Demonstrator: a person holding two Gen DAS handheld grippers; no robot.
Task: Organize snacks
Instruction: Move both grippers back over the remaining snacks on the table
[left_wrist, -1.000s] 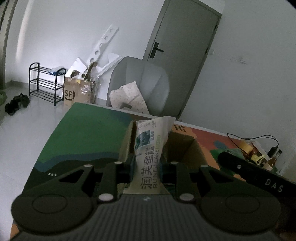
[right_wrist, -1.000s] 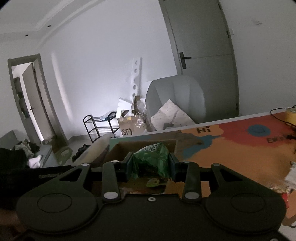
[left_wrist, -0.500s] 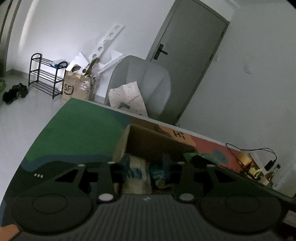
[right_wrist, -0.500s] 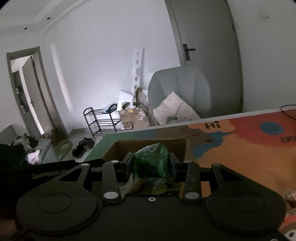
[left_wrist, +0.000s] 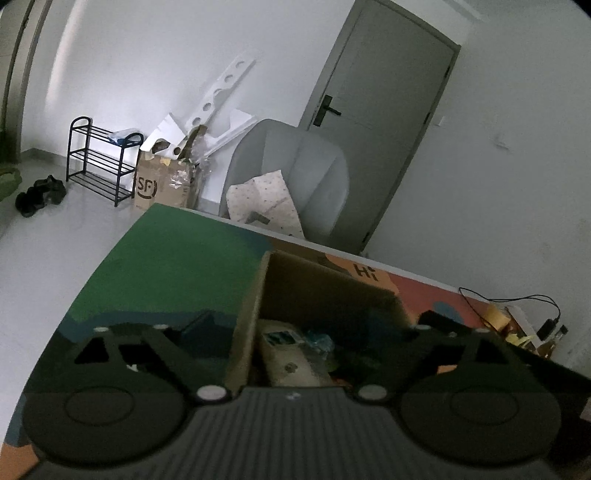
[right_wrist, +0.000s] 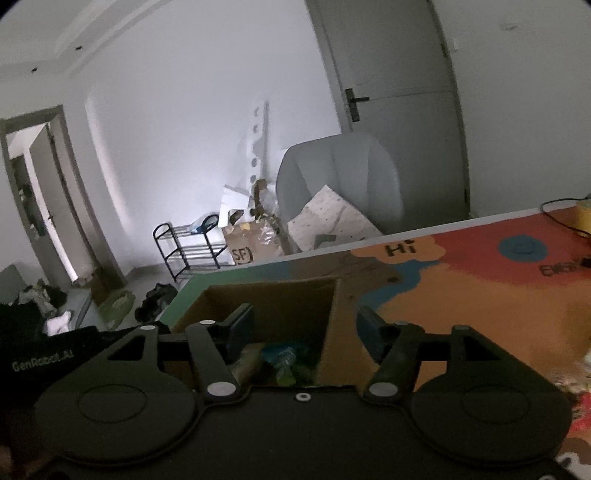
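Hovering over the corrugated cardboard box; both jaws just spread, crinkly snack packets inside.

left gripper: jaws have just been opening, cake packet released, now lying in cardboard box | right gripper: jaws have just been opening, green snack bag dropped from between pads into box, lower centre of frame
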